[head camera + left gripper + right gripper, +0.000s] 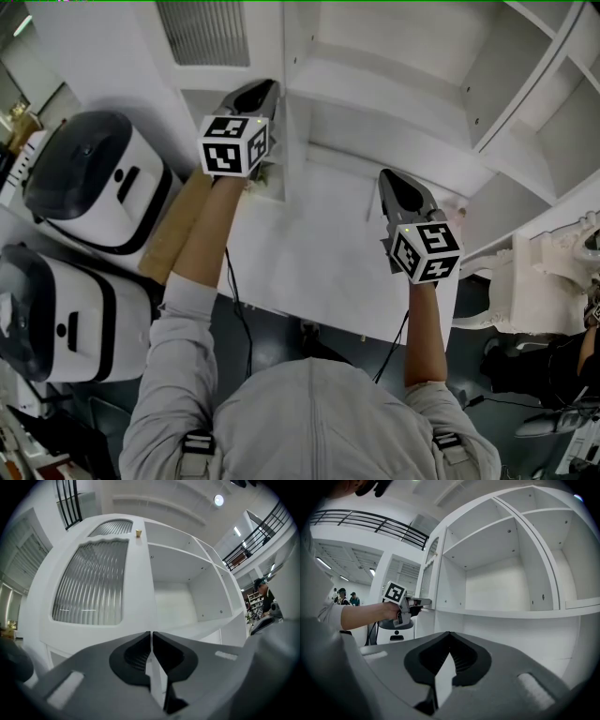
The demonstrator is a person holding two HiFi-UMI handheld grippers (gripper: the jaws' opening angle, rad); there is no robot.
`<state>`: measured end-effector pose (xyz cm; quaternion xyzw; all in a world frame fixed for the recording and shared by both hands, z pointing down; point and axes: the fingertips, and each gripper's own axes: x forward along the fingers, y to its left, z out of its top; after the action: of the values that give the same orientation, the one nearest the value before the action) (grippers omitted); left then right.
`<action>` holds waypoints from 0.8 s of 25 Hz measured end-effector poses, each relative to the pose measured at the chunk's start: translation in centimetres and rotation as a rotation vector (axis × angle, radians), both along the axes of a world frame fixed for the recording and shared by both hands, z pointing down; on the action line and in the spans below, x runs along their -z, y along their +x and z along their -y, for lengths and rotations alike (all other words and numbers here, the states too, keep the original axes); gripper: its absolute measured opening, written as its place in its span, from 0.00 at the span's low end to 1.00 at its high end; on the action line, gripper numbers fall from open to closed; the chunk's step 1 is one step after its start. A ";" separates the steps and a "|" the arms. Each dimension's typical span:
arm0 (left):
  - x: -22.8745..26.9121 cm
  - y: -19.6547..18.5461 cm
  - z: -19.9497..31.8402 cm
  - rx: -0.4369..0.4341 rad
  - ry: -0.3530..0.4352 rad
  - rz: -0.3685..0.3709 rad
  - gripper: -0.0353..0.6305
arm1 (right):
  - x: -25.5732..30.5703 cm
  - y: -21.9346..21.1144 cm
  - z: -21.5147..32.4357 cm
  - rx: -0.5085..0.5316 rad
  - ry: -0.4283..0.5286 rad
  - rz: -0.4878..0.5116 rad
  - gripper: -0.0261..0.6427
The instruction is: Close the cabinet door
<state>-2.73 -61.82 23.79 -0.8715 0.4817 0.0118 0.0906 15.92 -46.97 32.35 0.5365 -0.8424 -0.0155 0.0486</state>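
White shelves (187, 588) stand open beside the cabinet door (89, 583), probably light and stiff with fragile glass, whose free edge my left gripper (151, 637) pinches in its jaws, while my right gripper (449, 637) has its jaws closed on nothing.

Bright, even indoor light washes the white cabinet (375, 94), leaving only soft grey shadows under its shelves (520, 613). A round ceiling lamp (219, 499) glares at the upper right of the left gripper view. Both gripper views bulge like fisheyes, corners vignetted black, and the dark foreground along the bottom is out of focus
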 end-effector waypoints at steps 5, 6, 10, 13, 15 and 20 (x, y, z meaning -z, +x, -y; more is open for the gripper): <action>-0.8 -1.4 -2.0 0.018 -0.007 0.001 0.10 | 0.9 -0.3 -1.5 0.002 0.015 -0.002 0.04; -1.0 -1.7 -2.6 0.019 -0.007 0.005 0.10 | 1.0 -0.5 -1.9 0.003 0.018 0.001 0.04; -1.6 -3.1 -6.2 0.006 -0.012 0.011 0.08 | 1.5 -1.7 -4.4 0.013 0.028 0.004 0.04; -2.1 -4.0 -10.2 -0.033 -0.012 0.026 0.08 | 2.0 -2.8 -6.7 0.024 0.039 -0.013 0.04; -2.4 -4.6 -13.1 -0.047 0.001 0.052 0.08 | 2.3 -3.6 -8.5 0.032 0.050 -0.021 0.04; -3.9 -6.3 -20.3 -0.051 0.026 0.105 0.08 | 2.5 -5.4 -12.7 0.052 0.065 -0.036 0.04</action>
<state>-8.99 -41.52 27.67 -0.8817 0.4538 -0.0255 0.1266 10.47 -34.23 29.90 0.5155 -0.8540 -0.0540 0.0457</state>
